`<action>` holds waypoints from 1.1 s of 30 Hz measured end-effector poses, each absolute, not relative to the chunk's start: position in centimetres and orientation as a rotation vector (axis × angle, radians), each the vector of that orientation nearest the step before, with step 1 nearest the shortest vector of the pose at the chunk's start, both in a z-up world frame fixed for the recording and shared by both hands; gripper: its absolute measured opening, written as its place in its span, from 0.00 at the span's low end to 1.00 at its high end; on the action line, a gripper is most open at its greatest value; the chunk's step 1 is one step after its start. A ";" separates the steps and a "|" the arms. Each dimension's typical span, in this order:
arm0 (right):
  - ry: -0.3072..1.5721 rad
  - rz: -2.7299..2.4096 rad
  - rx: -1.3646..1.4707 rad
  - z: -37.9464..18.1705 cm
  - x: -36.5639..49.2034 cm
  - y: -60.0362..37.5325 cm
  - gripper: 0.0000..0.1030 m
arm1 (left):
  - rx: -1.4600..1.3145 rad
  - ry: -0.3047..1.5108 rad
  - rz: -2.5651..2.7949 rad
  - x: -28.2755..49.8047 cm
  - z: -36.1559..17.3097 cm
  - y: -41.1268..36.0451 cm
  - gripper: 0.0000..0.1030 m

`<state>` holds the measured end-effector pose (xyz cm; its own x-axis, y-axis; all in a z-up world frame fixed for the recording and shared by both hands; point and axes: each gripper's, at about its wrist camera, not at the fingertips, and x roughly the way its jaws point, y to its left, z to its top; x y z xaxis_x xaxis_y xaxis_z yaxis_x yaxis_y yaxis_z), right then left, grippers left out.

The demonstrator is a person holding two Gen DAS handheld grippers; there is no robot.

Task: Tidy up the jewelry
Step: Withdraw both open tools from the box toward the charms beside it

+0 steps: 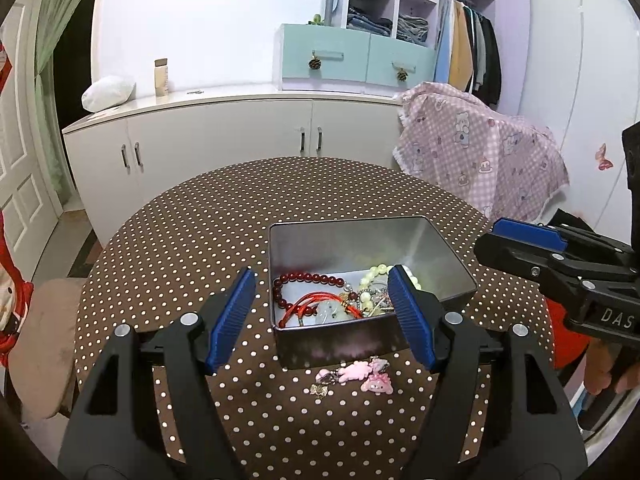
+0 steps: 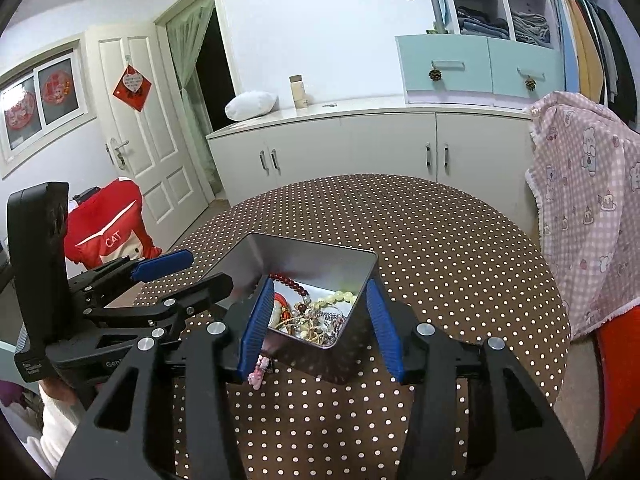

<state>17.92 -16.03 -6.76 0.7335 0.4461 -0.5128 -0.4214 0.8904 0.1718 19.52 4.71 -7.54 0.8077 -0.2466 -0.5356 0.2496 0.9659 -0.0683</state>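
An open metal tin (image 1: pixel 440 248) (image 2: pixel 320 252) stands on the round dotted table. Inside lie a dark red bead bracelet (image 1: pixel 308 279) (image 2: pixel 294 284), a red cord with a pale pendant (image 1: pixel 320 304), a pale green bead bracelet (image 1: pixel 374 272) (image 2: pixel 338 296) and tangled chains. Pink charms (image 1: pixel 368 374) (image 2: pixel 258 374) lie on the cloth just in front of the tin. My left gripper (image 1: pixel 322 280) (image 2: pixel 208 270) is open over the tin's near side, with nothing held. My right gripper (image 2: pixel 320 286) (image 1: pixel 490 240) is open around the tin's near corner, its pads not pressing on anything.
The brown polka-dot tablecloth (image 1: pixel 200 240) covers the round table. A chair draped in a pink checked blanket (image 1: pixel 480 152) stands at the far right. White cabinets (image 1: pixel 240 136) run behind. A red garment (image 2: pixel 108 232) hangs on a chair at the left.
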 end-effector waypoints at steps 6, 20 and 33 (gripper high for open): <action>0.575 0.473 0.042 -6.8 17.1 -15.8 0.44 | 0.008 0.576 -0.247 19.0 -7.6 5.0 0.66; 0.601 0.497 0.015 -8.2 14.5 -14.2 0.44 | 0.013 0.610 -0.207 17.1 -8.7 6.6 0.67; 0.728 0.522 -0.087 -12.4 14.7 -10.7 0.34 | 0.029 0.689 -0.203 16.3 -11.1 7.5 0.67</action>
<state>14.68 -10.66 -12.45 0.6252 0.4243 -0.6551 -0.4837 0.8693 0.1014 16.31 7.52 -11.10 0.7531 -0.1763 -0.6339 0.1957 0.9799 -0.0400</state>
